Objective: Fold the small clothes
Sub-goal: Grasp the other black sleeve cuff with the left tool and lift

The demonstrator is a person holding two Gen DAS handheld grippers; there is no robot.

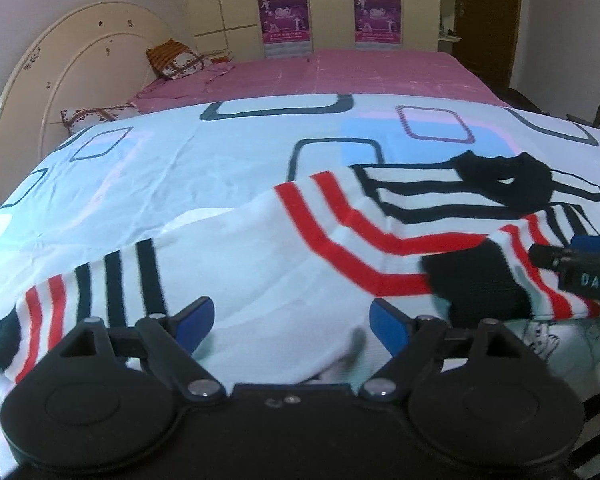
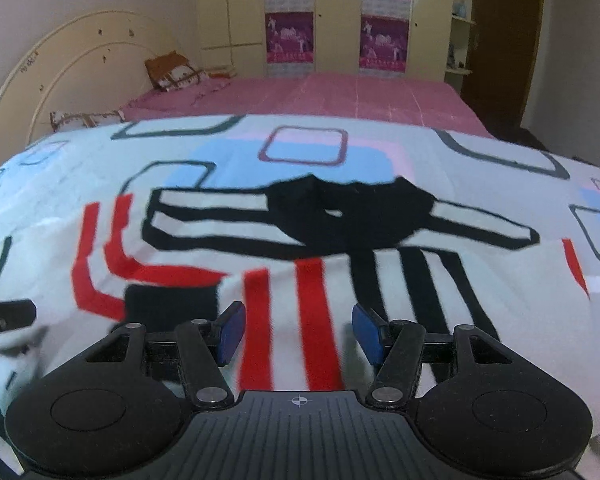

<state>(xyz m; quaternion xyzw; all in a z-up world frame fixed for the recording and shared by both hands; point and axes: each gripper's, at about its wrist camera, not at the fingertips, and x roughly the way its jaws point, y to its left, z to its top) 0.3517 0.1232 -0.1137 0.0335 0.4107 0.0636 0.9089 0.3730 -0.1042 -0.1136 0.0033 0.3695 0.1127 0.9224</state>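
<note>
Now we hover left hand-held gripper (image 1: 292,326) and right hand-held gripper (image 2: 298,334), jaws apart, holding nothing, over striped shirt (image 1: 320,256) spread on bed (image 1: 140,168). We judge: pinch near hem at both corners, lift evenly, fold toward black collar (image 2: 352,212).

the right tool (image 2: 298,334) hangs with its blue fingers (image 2: 231,332) spread apart over a white garment (image 2: 284,280) with red and black stripes. the garment lies flat on a patterned sheet (image 2: 240,152) covering the bed (image 2: 380,100).
</note>
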